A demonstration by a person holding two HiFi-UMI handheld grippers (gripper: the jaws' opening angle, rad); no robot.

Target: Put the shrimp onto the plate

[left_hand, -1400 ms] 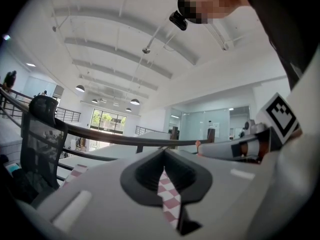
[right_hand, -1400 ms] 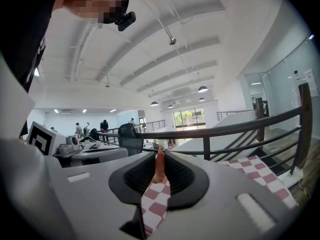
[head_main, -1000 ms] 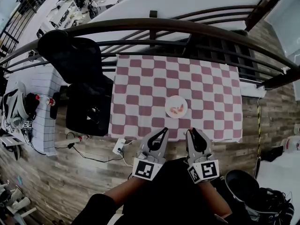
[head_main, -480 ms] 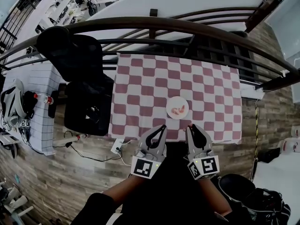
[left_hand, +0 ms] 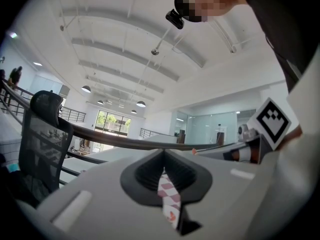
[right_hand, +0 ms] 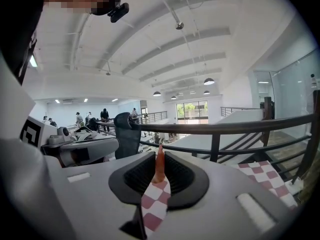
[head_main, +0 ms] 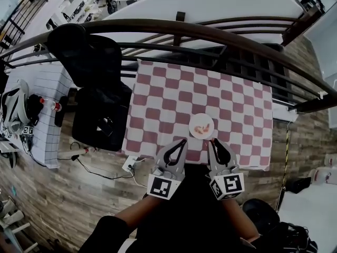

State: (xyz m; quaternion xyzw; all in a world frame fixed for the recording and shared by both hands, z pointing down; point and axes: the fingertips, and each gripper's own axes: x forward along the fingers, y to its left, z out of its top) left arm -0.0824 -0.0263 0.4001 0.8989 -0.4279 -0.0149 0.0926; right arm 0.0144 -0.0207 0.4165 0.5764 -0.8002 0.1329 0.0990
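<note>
We find the orange-pink shrimp [head_main: 199, 124] lying on the small round white plate [head_main: 207, 133], just below frame centre on the red-and-white checked tablecloth [head_main: 168, 96]. The left gripper [head_main: 182, 142] and right gripper [head_main: 214, 142] sit at the lower centre with jaws pressed together on nothing, short of the plate. To us the task looks done, with nothing left.

One plate [head_main: 207, 133] is counted on one checked table [head_main: 158, 88]; the shrimp [head_main: 199, 125] on it cannot be numbered. Two grippers are counted, left gripper [head_main: 182, 143] and right gripper [head_main: 215, 142], and one black chair [head_main: 84, 57].
</note>
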